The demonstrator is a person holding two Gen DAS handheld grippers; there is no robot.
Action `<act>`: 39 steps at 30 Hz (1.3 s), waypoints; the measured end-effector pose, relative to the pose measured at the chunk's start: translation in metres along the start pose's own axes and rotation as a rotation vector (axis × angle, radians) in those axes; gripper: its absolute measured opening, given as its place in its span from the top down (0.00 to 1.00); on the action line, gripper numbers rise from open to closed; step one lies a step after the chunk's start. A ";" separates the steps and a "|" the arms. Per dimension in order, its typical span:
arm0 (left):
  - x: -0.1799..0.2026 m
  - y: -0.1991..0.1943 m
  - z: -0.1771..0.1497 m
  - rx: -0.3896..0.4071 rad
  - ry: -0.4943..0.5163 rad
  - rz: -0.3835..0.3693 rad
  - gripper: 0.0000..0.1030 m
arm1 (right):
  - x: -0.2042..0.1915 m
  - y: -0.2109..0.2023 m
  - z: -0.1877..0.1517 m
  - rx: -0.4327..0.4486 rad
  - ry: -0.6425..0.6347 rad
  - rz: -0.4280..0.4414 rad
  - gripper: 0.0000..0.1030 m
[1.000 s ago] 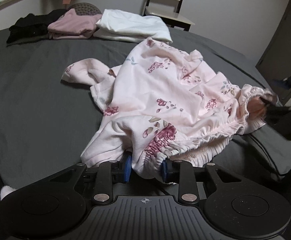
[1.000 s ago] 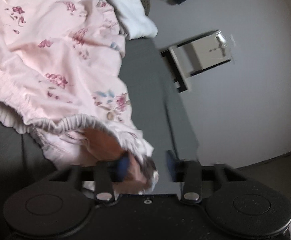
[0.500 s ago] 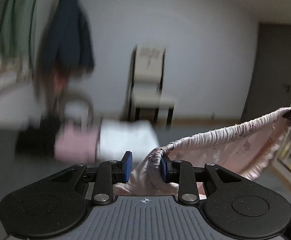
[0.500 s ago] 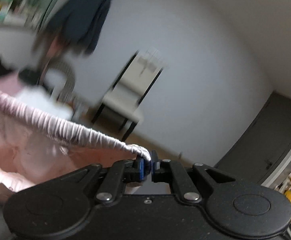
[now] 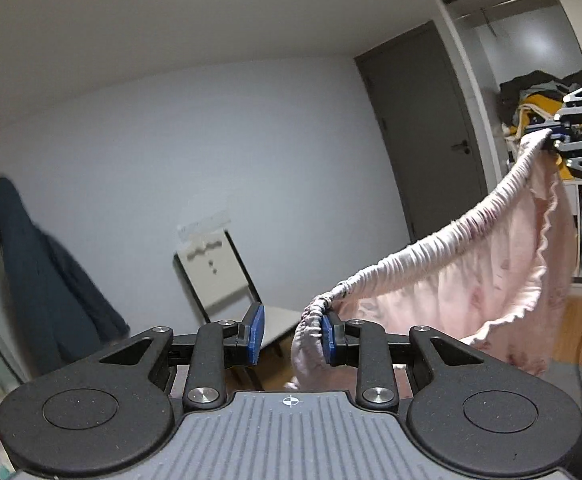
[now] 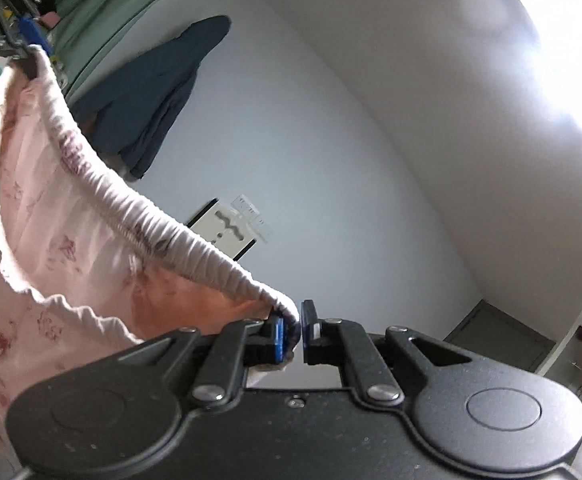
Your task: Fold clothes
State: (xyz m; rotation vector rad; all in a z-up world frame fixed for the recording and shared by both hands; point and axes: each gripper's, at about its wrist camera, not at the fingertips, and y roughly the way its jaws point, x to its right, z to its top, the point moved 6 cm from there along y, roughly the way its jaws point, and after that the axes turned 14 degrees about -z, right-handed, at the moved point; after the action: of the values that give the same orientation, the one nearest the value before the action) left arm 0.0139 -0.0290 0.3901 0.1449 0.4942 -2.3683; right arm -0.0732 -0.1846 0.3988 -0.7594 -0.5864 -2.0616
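Note:
A pink floral garment [image 5: 471, 280] with an elastic waistband [image 5: 431, 244] hangs in the air, stretched between my two grippers. In the left wrist view my left gripper [image 5: 291, 336] has its pads well apart. The waistband end rests against the right-hand pad [image 5: 327, 338], and a clear gap shows on the other side. The right gripper [image 5: 557, 136] holds the far end, up at the right. In the right wrist view my right gripper [image 6: 293, 334] is pinched on the waistband [image 6: 147, 228]. The garment [image 6: 51, 248] sags down to the left toward the left gripper [image 6: 23, 46].
A pale chair [image 5: 215, 276] stands against the white wall. A dark coat [image 5: 39, 280] hangs at the left. A grey door [image 5: 419, 128] and open shelves with piled clothes [image 5: 539, 96] are at the right. A green curtain [image 6: 103, 4] hangs beyond the coat [image 6: 159, 92].
The garment lay crumpled on the grey bed a second ago. Both grippers have risen with its waistband, stretching it in the air. The right gripper closed on it.

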 end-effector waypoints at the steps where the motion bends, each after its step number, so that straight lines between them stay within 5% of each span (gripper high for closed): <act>1: -0.005 -0.004 0.015 -0.001 -0.036 -0.031 0.71 | 0.015 -0.001 0.008 -0.006 0.034 -0.008 0.93; 5: -0.029 -0.003 0.043 -0.028 -0.176 -0.165 0.71 | 0.041 0.001 0.015 -0.046 0.096 -0.012 0.93; 7: -0.029 0.009 0.029 -0.073 -0.186 -0.191 0.71 | 0.036 0.006 0.004 -0.089 0.111 0.029 0.93; 12: 0.004 0.061 -0.081 -0.251 -0.254 -0.330 0.71 | -0.019 0.002 -0.061 -0.209 0.060 0.149 0.93; 19: 0.072 0.136 -0.249 -0.476 -0.398 -0.532 0.71 | -0.125 -0.071 -0.205 -0.401 -0.070 0.273 0.93; 24: 0.129 0.183 -0.362 -0.536 -0.550 -0.616 0.71 | -0.175 -0.102 -0.282 -0.622 0.050 0.310 0.93; 28: 0.167 0.195 -0.416 -0.561 -0.672 -0.670 0.71 | -0.183 -0.117 -0.312 -0.709 0.176 0.256 0.92; 32: 0.208 0.192 -0.431 -0.486 -0.604 -0.611 0.65 | -0.175 -0.125 -0.324 -0.743 0.291 0.217 0.92; 34: 0.229 0.189 -0.437 -0.442 -0.558 -0.574 0.30 | -0.166 -0.113 -0.326 -0.752 0.352 0.205 0.92; 35: 0.240 0.188 -0.439 -0.420 -0.534 -0.555 0.25 | -0.162 -0.107 -0.326 -0.755 0.378 0.199 0.92; 39: 0.279 0.184 -0.434 -0.376 -0.403 -0.473 0.24 | -0.154 -0.106 -0.319 -0.740 0.376 0.186 0.92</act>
State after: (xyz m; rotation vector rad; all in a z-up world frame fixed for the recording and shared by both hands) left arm -0.0856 -0.1588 -0.1327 -0.6747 0.8277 -2.6000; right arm -0.1867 -0.2471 0.0528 -0.7570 0.4723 -2.1608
